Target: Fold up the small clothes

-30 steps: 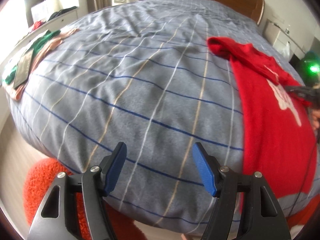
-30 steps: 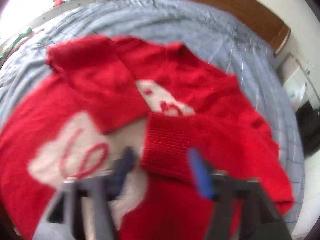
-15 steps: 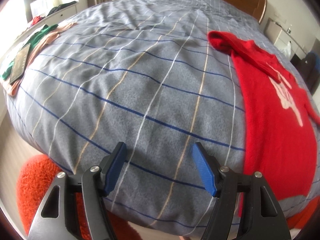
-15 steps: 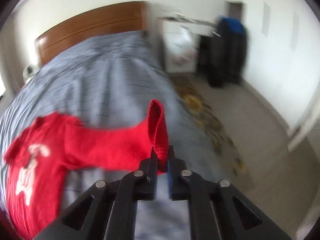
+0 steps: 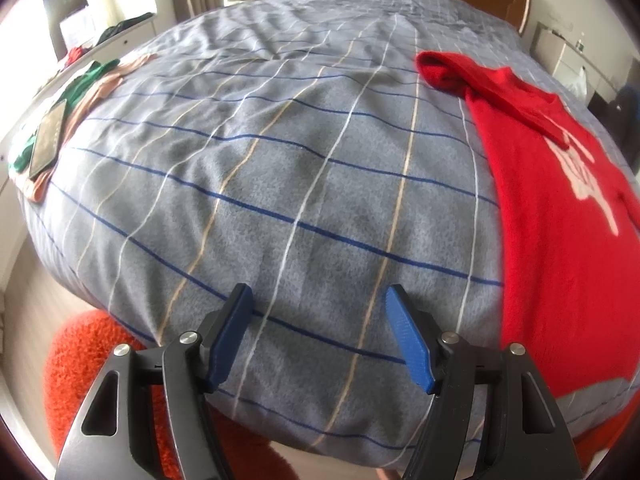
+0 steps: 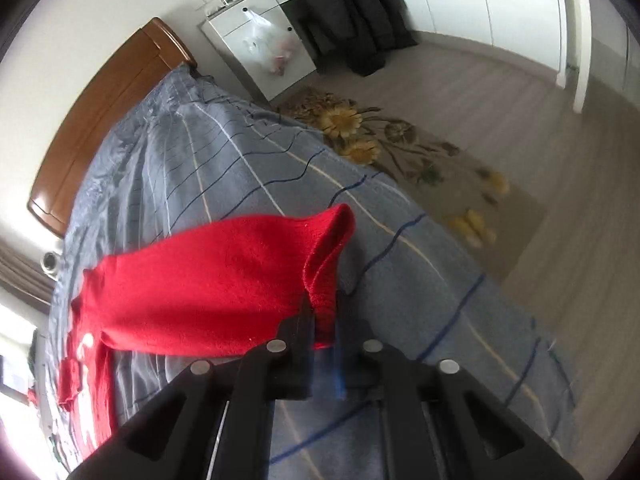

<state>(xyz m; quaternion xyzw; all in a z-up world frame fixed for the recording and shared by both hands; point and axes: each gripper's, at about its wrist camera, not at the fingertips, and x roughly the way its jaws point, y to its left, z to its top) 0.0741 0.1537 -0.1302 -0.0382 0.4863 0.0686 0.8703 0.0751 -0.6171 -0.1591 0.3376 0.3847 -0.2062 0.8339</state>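
Observation:
A red sweater (image 5: 552, 216) with a white pattern lies on the right side of the grey checked bed (image 5: 280, 160); one sleeve is folded across its top. My left gripper (image 5: 320, 336) hangs open over the bed's near edge, well left of the sweater, nothing between its blue pads. In the right wrist view my right gripper (image 6: 324, 320) is shut on the cuff of the other red sleeve (image 6: 224, 280), which is stretched out sideways toward the bed's edge, away from the sweater's body (image 6: 88, 380).
Folded green and peach clothes with a dark flat thing (image 5: 52, 136) on top lie at the bed's left edge. An orange fluffy rug (image 5: 80, 368) lies below the bed's foot. A flowered mat (image 6: 400, 148), white cabinet (image 6: 260, 40) and hanging dark coats (image 6: 352, 12) stand beyond the bed's side.
My right gripper closed on the sleeve cuff, pulled it out sideways off the sweater's front, and rolled. The left gripper stayed put, open.

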